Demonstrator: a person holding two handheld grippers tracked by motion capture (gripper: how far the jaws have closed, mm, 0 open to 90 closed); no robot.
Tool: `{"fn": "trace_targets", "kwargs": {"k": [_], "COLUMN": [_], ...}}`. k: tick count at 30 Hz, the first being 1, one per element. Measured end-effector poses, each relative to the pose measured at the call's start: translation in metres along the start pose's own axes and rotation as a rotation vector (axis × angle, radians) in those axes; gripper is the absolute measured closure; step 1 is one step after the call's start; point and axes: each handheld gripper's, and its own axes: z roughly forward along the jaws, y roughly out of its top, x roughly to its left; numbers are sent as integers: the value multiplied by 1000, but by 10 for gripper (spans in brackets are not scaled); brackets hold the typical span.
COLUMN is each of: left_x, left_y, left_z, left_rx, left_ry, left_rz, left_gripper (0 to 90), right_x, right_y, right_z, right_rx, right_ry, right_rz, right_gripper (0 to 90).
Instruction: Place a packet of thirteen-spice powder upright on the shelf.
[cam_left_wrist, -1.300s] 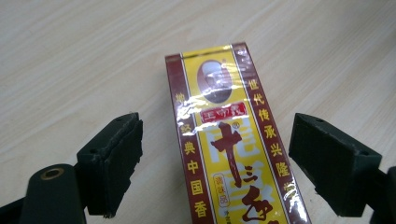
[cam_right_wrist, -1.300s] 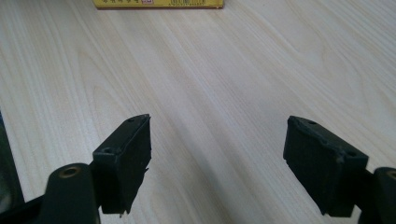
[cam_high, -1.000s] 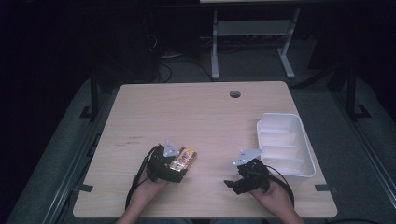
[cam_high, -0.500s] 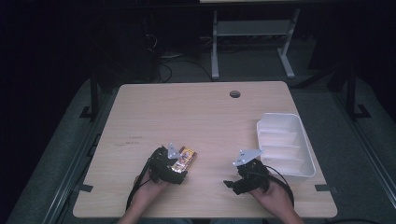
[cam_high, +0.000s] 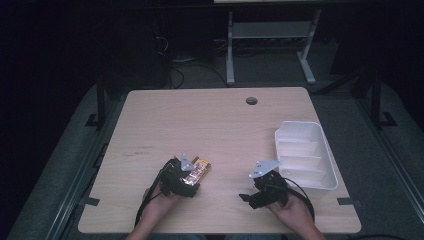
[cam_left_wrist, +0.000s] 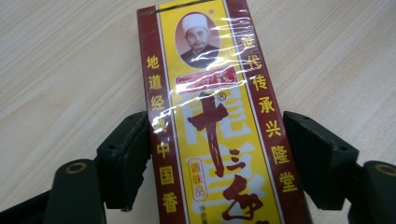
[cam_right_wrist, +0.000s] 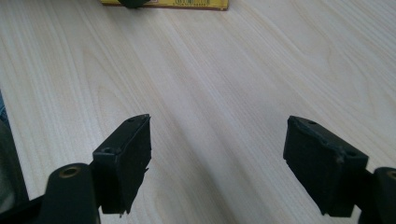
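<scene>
Closing on a cellophane-wrapped seasoning box (cam_left_wrist: 219, 135), the jaws of the left gripper (cam_high: 186, 181) have just been drawing in around its long sides near our edge of the wooden table (cam_high: 210, 125). In the left gripper view we see the left pad against the box's maroon edge, while the right pad stands a sliver off it, so we judge the grip not yet firm. The box lies flat, angled away toward the table's middle. We read it as a light, stiff carton with a slick film wrap that could slip; the narrow sides at mid-length, where the pads now sit, look the soundest hold, squeezed gently so the card does not buckle. Beside it, well apart, the right gripper (cam_right_wrist: 217, 163) rests low over bare wood, jaws spread wide with nothing between them. Farther right, a white divided tray (cam_high: 320, 145) sits near the table's edge.
</scene>
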Motion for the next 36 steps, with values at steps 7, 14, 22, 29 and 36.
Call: {"fn": "trace_targets", "kwargs": {"k": [7,14,22,29,36], "left_x": [2,3,4,3,-3], "left_y": [1,2,-1,-2,-2], "left_z": [-1,-4,-10,-18,-29], "left_rx": [14,9,-9,-48,-106], "left_ry": [-15,-20,-24,-26,-30], "left_rz": [0,5,4,13,50], "left_gripper": [294,317,322,323,323], "right_x": [2,3,4,4,5], "right_y": [1,1,3,4,6], "right_z": [1,1,0,-2,-6], "right_rx": [3,1,-15,-35,-67], "right_ry": [0,2,9,28,44], "right_rz": [-4,-2,5,26,61], "right_gripper": [227,227,227,227,183]}}
